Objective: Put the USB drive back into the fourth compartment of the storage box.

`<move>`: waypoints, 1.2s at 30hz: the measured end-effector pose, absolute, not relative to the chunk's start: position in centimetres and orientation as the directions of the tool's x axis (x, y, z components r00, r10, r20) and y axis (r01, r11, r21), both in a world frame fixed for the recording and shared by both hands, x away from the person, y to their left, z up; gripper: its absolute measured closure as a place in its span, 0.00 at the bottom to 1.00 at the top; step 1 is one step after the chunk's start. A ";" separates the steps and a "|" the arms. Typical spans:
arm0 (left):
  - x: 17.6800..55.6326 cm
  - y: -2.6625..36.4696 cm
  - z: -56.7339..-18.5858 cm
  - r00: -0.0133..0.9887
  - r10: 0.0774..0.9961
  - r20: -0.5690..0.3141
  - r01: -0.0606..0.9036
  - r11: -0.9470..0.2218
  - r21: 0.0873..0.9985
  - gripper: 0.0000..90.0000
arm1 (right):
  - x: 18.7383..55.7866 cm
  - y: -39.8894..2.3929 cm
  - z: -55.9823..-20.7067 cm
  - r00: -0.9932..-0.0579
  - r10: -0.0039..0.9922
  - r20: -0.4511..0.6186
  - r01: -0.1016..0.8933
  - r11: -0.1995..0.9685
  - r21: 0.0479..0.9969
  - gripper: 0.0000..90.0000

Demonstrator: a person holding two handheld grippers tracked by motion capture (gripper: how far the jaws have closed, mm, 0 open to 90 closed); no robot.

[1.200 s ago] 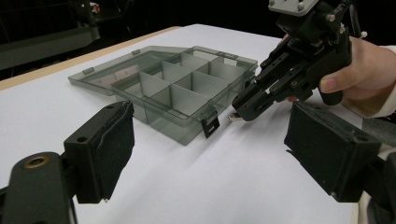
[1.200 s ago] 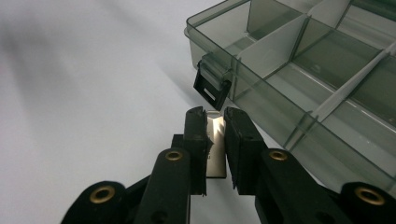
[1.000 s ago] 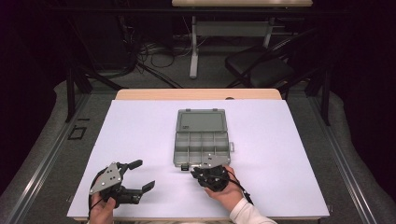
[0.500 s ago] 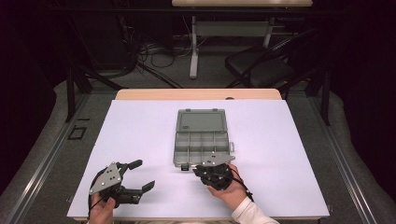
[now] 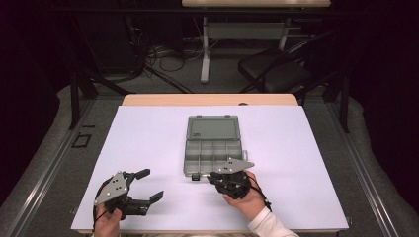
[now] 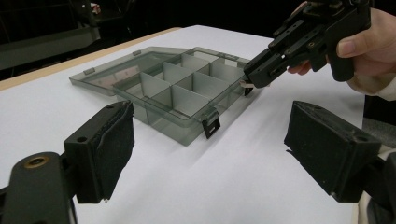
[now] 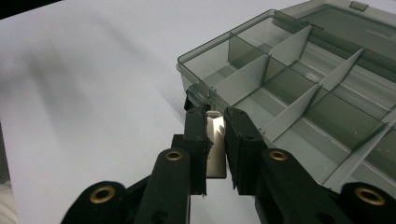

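Observation:
A grey see-through compartment box (image 5: 189, 150) lies open mid-table, its lid (image 5: 213, 127) flat behind it. My right gripper (image 5: 213, 174) is at the box's front edge, shut on a small white flat piece (image 7: 215, 149). In the right gripper view its tips (image 7: 215, 114) hover just before the box's front wall (image 7: 243, 79), next to a black latch (image 7: 190, 100). The left gripper view has the right gripper (image 6: 252, 79) at the box's front right corner. My left gripper (image 5: 150, 185) rests open at the near left, nothing between its pads (image 6: 109, 147).
The box (image 6: 187, 86) has several empty compartments with upright dividers, and a second black latch (image 6: 211, 126) hangs off its front. White table surface (image 5: 306, 158) spreads on all sides. A chair (image 5: 276, 74) and cables stand beyond the far edge.
The right gripper has edged slightly rightward and closer to the box's front edge, still shut on the white piece. The left gripper has stayed in place.

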State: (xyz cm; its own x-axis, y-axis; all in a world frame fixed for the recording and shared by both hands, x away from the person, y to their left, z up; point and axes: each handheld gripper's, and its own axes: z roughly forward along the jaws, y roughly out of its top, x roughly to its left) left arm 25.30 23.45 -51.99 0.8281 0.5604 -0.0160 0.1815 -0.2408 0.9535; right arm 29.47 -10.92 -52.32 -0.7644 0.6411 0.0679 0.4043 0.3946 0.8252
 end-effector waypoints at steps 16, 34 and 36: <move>25.3 23.5 -52.0 0.828 0.560 -0.019 0.182 -0.236 0.955 0.18 | 29.9 -12.6 -51.0 -0.745 0.664 0.064 0.399 0.367 0.840 0.88; 25.3 23.5 -52.0 0.827 0.562 -0.018 0.182 -0.237 0.954 0.18 | 30.5 -14.3 -50.1 -0.720 0.691 0.061 0.409 0.351 0.842 0.88; 25.3 23.5 -52.0 0.826 0.563 -0.019 0.183 -0.237 0.954 0.18 | 30.5 -14.5 -50.0 -0.719 0.692 0.059 0.409 0.354 0.841 0.88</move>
